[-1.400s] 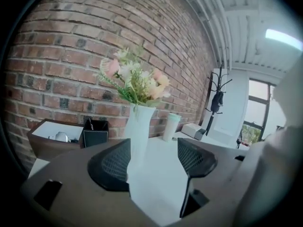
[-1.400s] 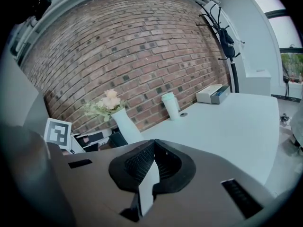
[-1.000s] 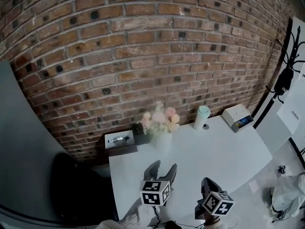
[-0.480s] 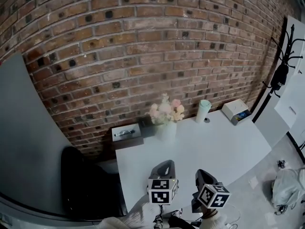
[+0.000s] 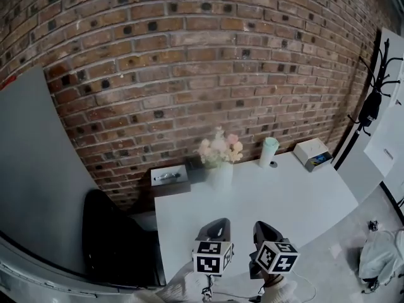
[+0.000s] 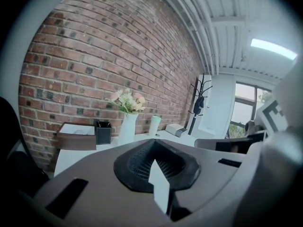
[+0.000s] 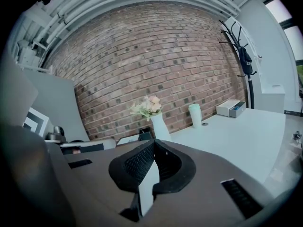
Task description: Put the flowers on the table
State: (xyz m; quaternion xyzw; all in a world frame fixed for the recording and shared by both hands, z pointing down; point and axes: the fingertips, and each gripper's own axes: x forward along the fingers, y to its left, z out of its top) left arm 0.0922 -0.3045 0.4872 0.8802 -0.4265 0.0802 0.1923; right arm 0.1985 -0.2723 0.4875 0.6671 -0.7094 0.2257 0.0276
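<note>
**Left and right grippers: both closed, both empty, held back from the flowers**

Left gripper (image 5: 215, 223): jaws together, nothing between them. It hangs over the near edge of the table, pointing toward the wall. A second ago its two jaws showed as separate prongs in the head view; now they read as a single dark shape.

Right gripper (image 5: 263, 227): jaws together, nothing held. It sits just beside the left one. The pair stands closer together than a second ago, and neither has advanced toward the far side.

White table (image 5: 297, 201): bare across its middle. All of its contents are lined along the far edge, against the brick wall (image 5: 189, 62).

Flowers (image 5: 219, 149): a pale pink and cream bunch, upright in a white vase (image 5: 221, 175) at the far edge of the table, well apart from both grippers. Their position relative to the neighbouring items is unchanged across the last second.

Neighbouring items:
- A black pen holder (image 6: 102, 132) just left of the vase.
- A brown tissue box (image 5: 169, 178) beyond that.
- A pale green tumbler (image 5: 269, 152) to the vase's right.
- A white box (image 5: 312, 153) at the far right corner.

Surroundings: a black chair (image 5: 113, 245) left of the table and a coat rack (image 5: 372, 100) at far right.

Assessment: the only change is in the grippers, which have closed and drawn together, not in the goods. The flowers already stand on the table in their vase, untouched. In my judgement the placement looks complete, or else no handling has begun. Nothing here shows a step in progress.
</note>
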